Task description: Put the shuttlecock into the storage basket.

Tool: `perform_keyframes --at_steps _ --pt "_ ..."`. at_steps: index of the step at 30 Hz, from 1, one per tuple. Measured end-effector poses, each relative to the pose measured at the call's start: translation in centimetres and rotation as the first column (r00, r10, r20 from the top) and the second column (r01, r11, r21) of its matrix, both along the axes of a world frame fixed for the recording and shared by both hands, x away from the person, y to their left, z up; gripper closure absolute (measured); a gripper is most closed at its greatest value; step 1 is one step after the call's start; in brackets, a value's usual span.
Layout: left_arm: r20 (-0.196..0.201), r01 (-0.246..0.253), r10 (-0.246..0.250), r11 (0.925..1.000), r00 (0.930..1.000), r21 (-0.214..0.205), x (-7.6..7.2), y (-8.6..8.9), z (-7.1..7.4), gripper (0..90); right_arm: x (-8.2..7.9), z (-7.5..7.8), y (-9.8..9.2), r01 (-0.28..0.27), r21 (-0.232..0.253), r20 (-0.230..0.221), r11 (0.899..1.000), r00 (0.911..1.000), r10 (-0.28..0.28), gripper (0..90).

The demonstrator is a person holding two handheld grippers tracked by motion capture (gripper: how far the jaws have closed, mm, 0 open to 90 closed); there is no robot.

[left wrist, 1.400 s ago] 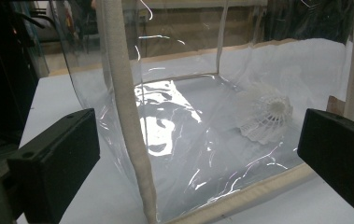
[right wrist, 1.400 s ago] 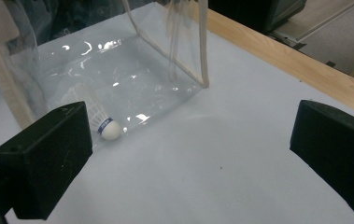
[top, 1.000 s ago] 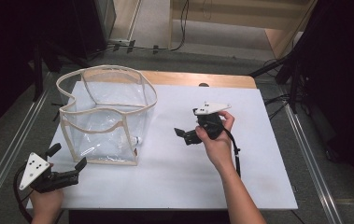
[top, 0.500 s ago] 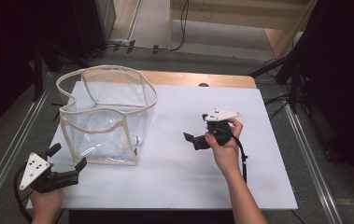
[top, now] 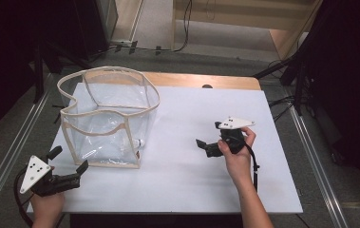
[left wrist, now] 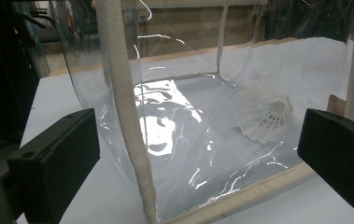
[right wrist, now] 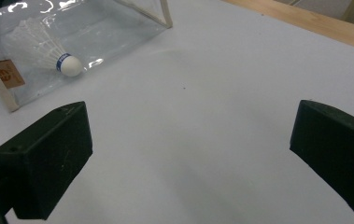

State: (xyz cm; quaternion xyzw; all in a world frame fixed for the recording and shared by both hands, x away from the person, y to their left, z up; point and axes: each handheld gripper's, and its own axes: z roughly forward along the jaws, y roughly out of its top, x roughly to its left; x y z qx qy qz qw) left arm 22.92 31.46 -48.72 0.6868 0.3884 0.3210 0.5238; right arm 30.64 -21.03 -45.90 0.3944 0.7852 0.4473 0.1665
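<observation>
A clear plastic bag with beige trim stands open on the left of the white table. A white shuttlecock lies inside it near the front right corner; it is also visible through the wall as the shuttlecock and shuttlecock. My left gripper hovers open at the table's front left corner, just before the bag, its jaws wide apart around nothing. My right gripper is open over bare table right of the bag, pointing toward it.
A wooden strip runs along the table's far edge. Metal rails flank both sides, and dark stand legs and cables lie on the floor behind. A small brown label sits on the bag's near wall. Bare table spreads between the grippers.
My right gripper has drawn back to the right and slightly toward the person, away from the bag. The left gripper and the bag have stayed put.
</observation>
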Motion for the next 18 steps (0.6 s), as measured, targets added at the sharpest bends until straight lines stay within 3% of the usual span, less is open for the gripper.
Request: perform_keyframes --at_steps 18 --pt "0.000 -0.001 0.001 1.0000 1.0000 0.002 0.0 0.0 0.0 0.0 -1.3 -1.3 -2.6 0.050 0.012 -0.014 0.999 0.9987 -0.050 0.0"
